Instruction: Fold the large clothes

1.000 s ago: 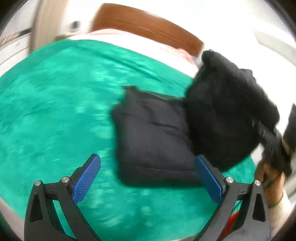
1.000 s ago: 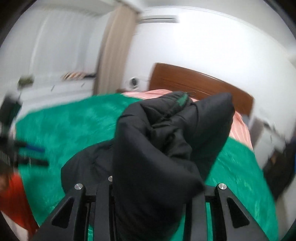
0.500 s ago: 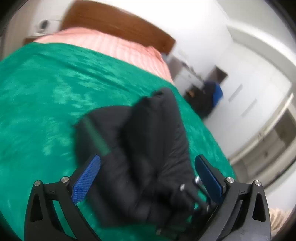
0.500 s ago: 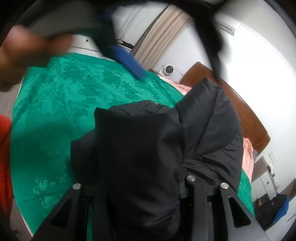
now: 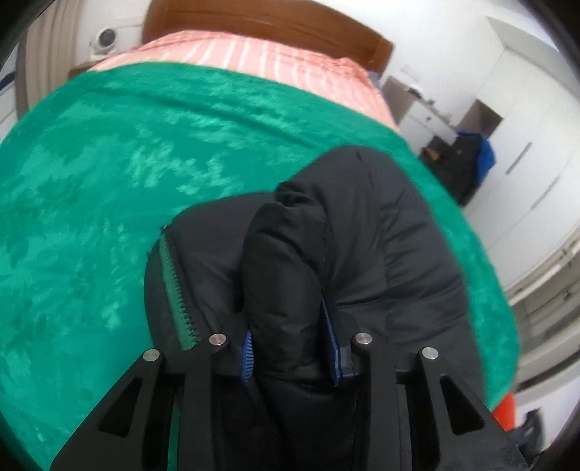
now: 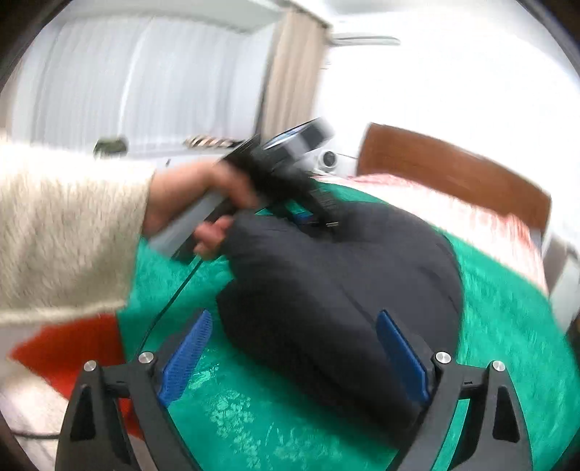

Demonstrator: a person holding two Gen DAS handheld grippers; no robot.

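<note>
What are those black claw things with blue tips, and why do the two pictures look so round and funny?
Those claws are tools a person holds, one in each hand, for folding clothes. Each has a tiny camera that looks out along its two fingers, and its wide lens bends the picture round.

One picture comes from the left hand-held gripper. Its blue pads are squeezed onto a fold of a puffy black jacket.

The other picture comes from the right hand-held gripper. Its fingers are spread wide apart and hold nothing. There you can see the person's left hand gripping the other tool.

The jacket lies on a green blanket on a bed with pink striped sheets and a wooden headboard.
</note>
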